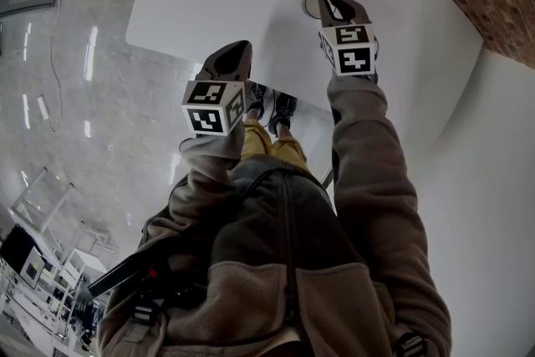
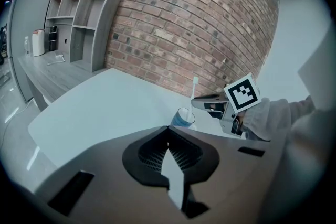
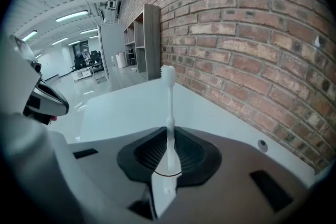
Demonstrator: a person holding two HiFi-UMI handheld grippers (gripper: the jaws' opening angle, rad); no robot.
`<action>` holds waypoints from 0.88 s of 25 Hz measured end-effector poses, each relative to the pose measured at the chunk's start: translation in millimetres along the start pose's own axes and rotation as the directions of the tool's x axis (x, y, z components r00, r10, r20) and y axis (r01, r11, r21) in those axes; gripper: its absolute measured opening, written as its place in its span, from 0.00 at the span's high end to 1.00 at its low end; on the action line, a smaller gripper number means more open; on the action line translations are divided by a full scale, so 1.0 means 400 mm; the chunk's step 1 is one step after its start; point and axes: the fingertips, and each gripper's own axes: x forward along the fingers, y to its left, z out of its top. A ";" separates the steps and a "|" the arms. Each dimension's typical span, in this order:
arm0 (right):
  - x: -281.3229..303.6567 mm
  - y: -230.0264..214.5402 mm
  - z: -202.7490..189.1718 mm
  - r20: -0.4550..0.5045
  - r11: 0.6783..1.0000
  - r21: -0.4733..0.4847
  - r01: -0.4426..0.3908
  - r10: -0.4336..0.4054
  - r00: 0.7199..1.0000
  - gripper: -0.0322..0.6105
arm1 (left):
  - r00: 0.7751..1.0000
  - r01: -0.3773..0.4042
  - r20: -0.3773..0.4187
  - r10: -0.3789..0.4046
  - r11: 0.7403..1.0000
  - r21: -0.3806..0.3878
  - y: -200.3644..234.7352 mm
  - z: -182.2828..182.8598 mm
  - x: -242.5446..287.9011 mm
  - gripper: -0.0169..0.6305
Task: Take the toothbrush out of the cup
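The white toothbrush stands upright, bristles up, its handle clamped in the right tongs. The pale blue cup stands upright on the desk just below those tongs, the brush's lower end at its rim.

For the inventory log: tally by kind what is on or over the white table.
Toothbrush: 1
Cup: 1
Grippers: 2, the left gripper and the right gripper
Total: 4
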 end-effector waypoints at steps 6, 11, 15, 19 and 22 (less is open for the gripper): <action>-0.180 0.035 0.080 0.102 1.000 0.013 0.025 -0.026 0.994 0.89 | 0.998 0.028 0.059 -0.031 0.998 0.049 -0.087 0.089 -0.048 0.97; -0.323 0.025 0.201 0.244 0.997 0.032 0.070 -0.076 0.967 0.89 | 0.976 0.054 0.201 -0.081 0.990 0.134 -0.182 0.247 -0.089 0.97; -0.448 0.028 0.273 0.338 0.993 0.070 0.097 -0.115 0.934 0.89 | 0.950 0.064 0.287 -0.121 0.977 0.202 -0.269 0.331 -0.153 0.97; -0.585 0.045 0.328 0.407 0.991 0.074 0.113 -0.133 0.904 0.89 | 0.922 0.077 0.352 -0.159 0.968 0.237 -0.352 0.385 -0.239 0.97; -0.626 0.036 0.363 0.448 0.989 0.082 0.126 -0.150 0.881 0.89 | 0.904 0.073 0.390 -0.175 0.962 0.264 -0.374 0.430 -0.258 0.97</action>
